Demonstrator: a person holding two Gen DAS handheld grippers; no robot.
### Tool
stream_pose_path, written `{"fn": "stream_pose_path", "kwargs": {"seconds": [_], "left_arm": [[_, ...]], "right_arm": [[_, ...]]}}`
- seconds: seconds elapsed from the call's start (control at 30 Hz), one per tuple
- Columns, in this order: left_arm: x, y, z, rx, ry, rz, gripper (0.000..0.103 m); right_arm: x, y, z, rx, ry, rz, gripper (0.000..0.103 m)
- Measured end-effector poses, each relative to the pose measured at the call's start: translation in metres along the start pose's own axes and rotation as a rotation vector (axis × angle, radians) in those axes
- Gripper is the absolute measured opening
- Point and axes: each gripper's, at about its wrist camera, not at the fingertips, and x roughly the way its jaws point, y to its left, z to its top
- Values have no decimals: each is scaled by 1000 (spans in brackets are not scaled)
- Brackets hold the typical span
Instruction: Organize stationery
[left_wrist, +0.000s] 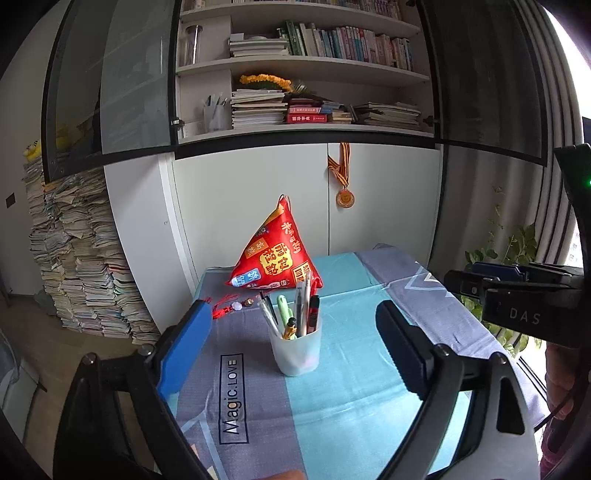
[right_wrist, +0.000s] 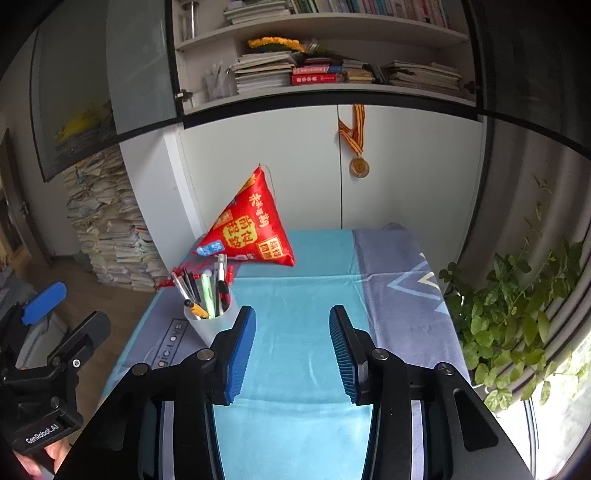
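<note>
The cup (left_wrist: 295, 350) on my counter (left_wrist: 351, 387) holds upright pens (left_wrist: 301, 306). My left tool (left_wrist: 291, 347) gapes wide around it without touching; my right tool (right_wrist: 291, 350) stands apart, empty.

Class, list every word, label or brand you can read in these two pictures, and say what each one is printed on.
"Magic.LOVE": on the tablecloth, beside the pen cup.
"DAS": on the right tongs, seen from the left wrist.
"GenRobot.AI": on the left tongs, seen from the right wrist.
Red pyramid pouch: Chinese characters, too distorted to read reliably.
Book spines on the shelf: too small.
</note>
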Motion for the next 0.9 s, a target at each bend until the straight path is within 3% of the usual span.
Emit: {"fn": "stream_pose_path", "kwargs": {"seconds": [0.2, 0.3, 0.47, 0.6, 0.67, 0.77, 0.9], "left_arm": [[-28, -27, -4, 28, -36, -8, 91], [-37, -32, -9, 9, -35, -15, 95], [-49, -41, -12, 0, -24, 10, 96], [-76, -48, 6, -5, -99, 31, 96], [-91, -51, 17, -12, -149, 43, 102], [-110, -53, 28, -22, -215, 49, 102], [-118, -52, 30, -32, -219, 50, 102]], "right_arm": [[-40, -5, -15, -22, -71, -15, 43], [-60, -6, -24, -30, -101, -18, 54], [-87, -7, -33, -47, -147, -24, 56], [-112, -6, -32, -46, -202, -20, 56], [-127, -3, -31, -55, -238, -23, 57], [-151, 1, -30, -63, -303, -46, 63], [-172, 0, -29, -49, -341, -57, 69]]}}
